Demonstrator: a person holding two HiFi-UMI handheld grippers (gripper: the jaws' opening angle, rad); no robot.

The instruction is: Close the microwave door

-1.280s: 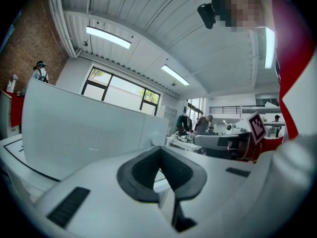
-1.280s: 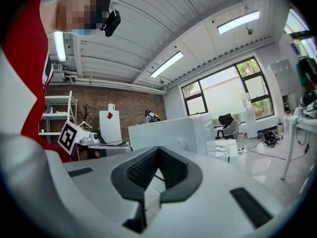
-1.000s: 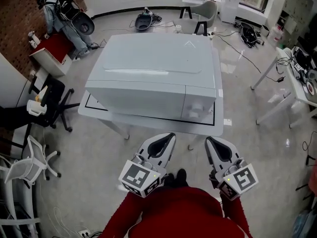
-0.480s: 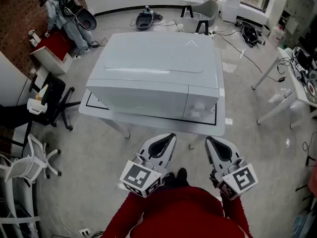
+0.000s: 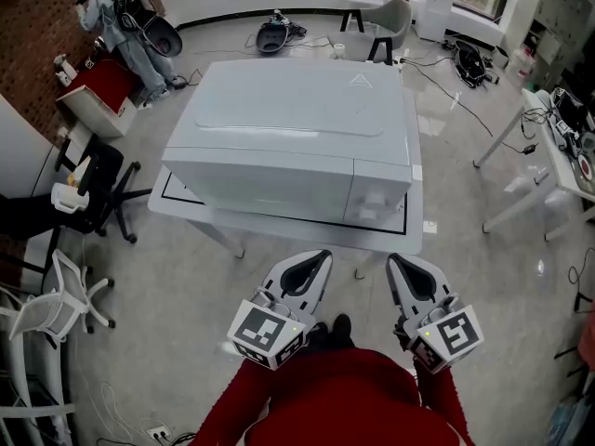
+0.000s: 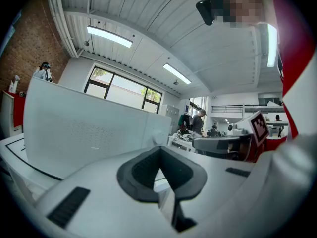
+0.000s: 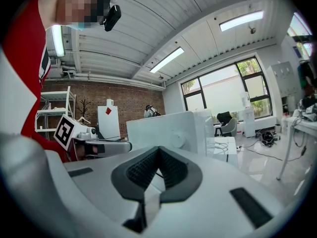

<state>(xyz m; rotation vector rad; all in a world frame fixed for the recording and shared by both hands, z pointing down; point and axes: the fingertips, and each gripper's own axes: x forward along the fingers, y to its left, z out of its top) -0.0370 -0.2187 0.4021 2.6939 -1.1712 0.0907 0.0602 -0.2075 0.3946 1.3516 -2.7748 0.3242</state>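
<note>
The white microwave (image 5: pixel 297 128) stands on a small white table (image 5: pixel 279 225) in front of me. Its door (image 5: pixel 265 186) lies flush with the front, beside the knob panel (image 5: pixel 375 203). My left gripper (image 5: pixel 320 257) and right gripper (image 5: pixel 394 262) hover side by side near my body, short of the table's front edge, touching nothing. Both have jaws shut with nothing between them. In the left gripper view, the left gripper (image 6: pixel 160 155) faces the microwave (image 6: pixel 89 133). In the right gripper view, the right gripper (image 7: pixel 158 155) faces the microwave (image 7: pixel 168 128).
A black office chair (image 5: pixel 98 193) and a white chair (image 5: pixel 56 314) stand on the left. A red cabinet (image 5: pixel 98 91) and a person (image 5: pixel 112 17) are at the back left. Desk legs (image 5: pixel 521 156) and cables (image 5: pixel 437 86) are on the right.
</note>
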